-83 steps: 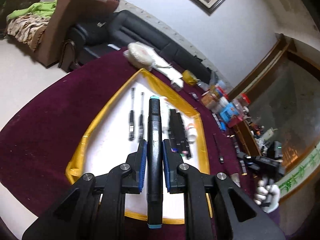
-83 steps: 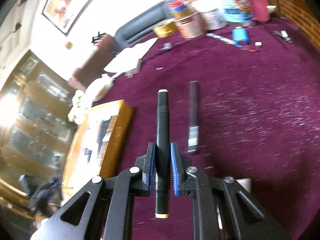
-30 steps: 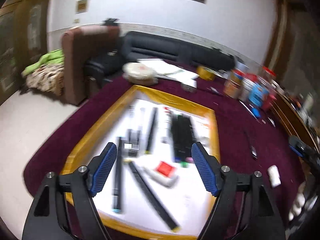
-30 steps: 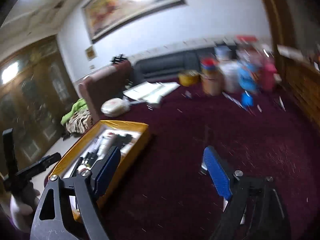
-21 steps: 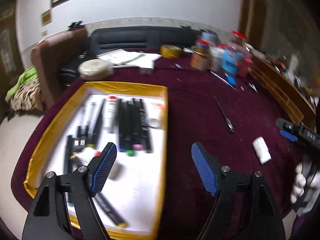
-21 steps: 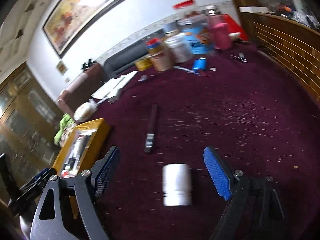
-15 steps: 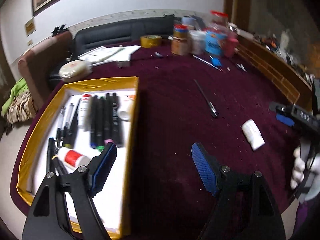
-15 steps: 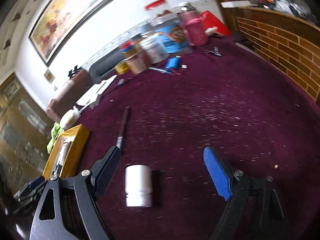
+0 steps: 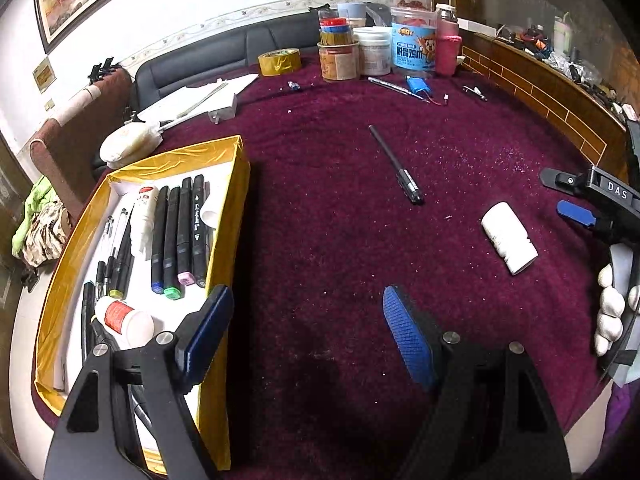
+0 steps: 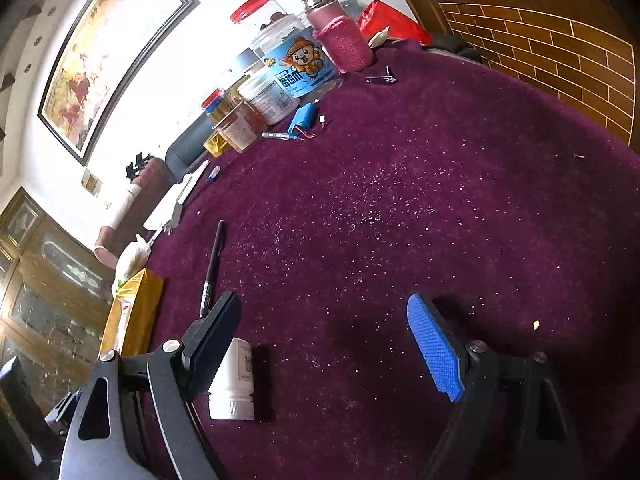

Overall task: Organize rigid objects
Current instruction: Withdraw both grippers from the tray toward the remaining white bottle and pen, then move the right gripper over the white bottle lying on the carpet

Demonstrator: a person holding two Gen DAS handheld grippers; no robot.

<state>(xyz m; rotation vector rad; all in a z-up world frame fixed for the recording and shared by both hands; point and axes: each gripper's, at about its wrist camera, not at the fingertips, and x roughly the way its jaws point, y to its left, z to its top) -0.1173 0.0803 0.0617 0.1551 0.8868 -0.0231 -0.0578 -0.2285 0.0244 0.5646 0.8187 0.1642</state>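
Observation:
A yellow-rimmed tray (image 9: 236, 208) on the left holds several markers (image 9: 179, 232), pens and a small white bottle (image 9: 124, 318). A black pen (image 9: 394, 164) and a white bottle (image 9: 509, 238) lie on the maroon cloth. My left gripper (image 9: 306, 332) is open and empty over the cloth beside the tray's right rim. My right gripper (image 10: 324, 336) is open and empty; the white bottle (image 10: 234, 380) lies by its left finger and the pen (image 10: 211, 268) lies beyond. The right gripper also shows at the right edge of the left wrist view (image 9: 588, 204).
Jars, tubs and a tape roll (image 9: 279, 62) crowd the far table edge, with a blue pack (image 10: 302, 118) and a nail clipper (image 10: 380, 79) nearby. Papers (image 9: 192, 98) and a white bag (image 9: 126, 144) lie behind the tray. A wooden rail (image 10: 560, 52) borders the right.
Both grippers held markers 2.8 s ago and have since let go and opened. The left gripper has swung right from over the tray to over the cloth. The right gripper has turned right past the bottle.

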